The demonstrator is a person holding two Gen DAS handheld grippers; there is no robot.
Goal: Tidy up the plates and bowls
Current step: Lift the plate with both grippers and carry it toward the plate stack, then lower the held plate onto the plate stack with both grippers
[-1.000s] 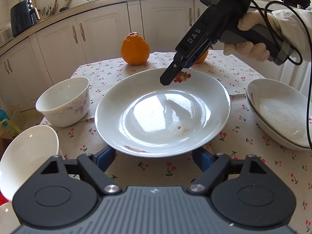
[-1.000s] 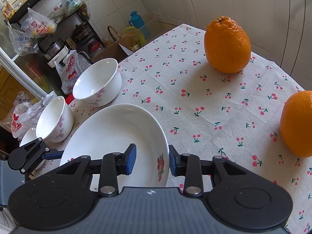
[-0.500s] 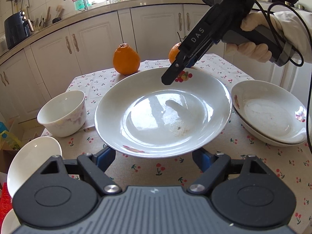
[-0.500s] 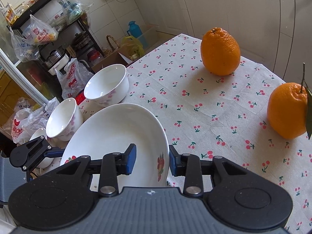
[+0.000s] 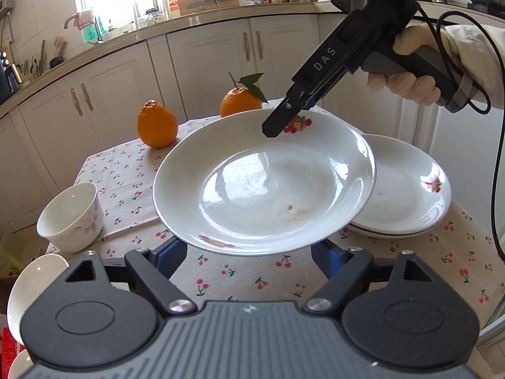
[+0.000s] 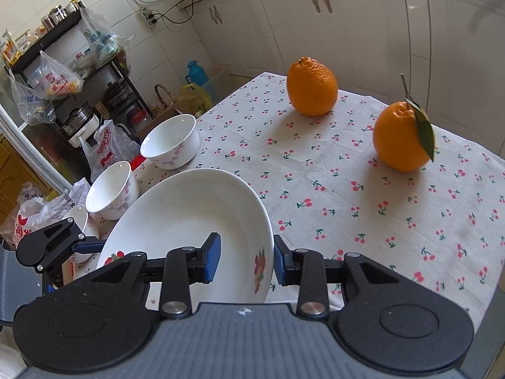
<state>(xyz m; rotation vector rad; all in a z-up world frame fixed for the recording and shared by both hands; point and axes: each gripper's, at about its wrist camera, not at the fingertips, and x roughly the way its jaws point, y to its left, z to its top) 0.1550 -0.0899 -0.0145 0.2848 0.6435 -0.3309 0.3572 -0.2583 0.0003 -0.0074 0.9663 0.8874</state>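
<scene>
Right tool (image 6: 244,257) grips the far rim of a white plate (image 5: 265,186), lifted over the surface (image 6: 347,189) nr stacked plates (image 5: 407,195); left tool (image 5: 249,257) spread wide under its near rim.

Daylight floods in from the window (image 5: 126,3) above the counter, which is blown out to near white. Below it, the held plate (image 5: 262,186) carries a broad pale glare across its well and a bright streak along its right rim. The oranges (image 6: 312,87) throw soft shadows toward the camera on the tablecloth (image 6: 363,195). Both views are sharp near that plate, while fisheye bending curves the cabinets and darkens the corners.
</scene>
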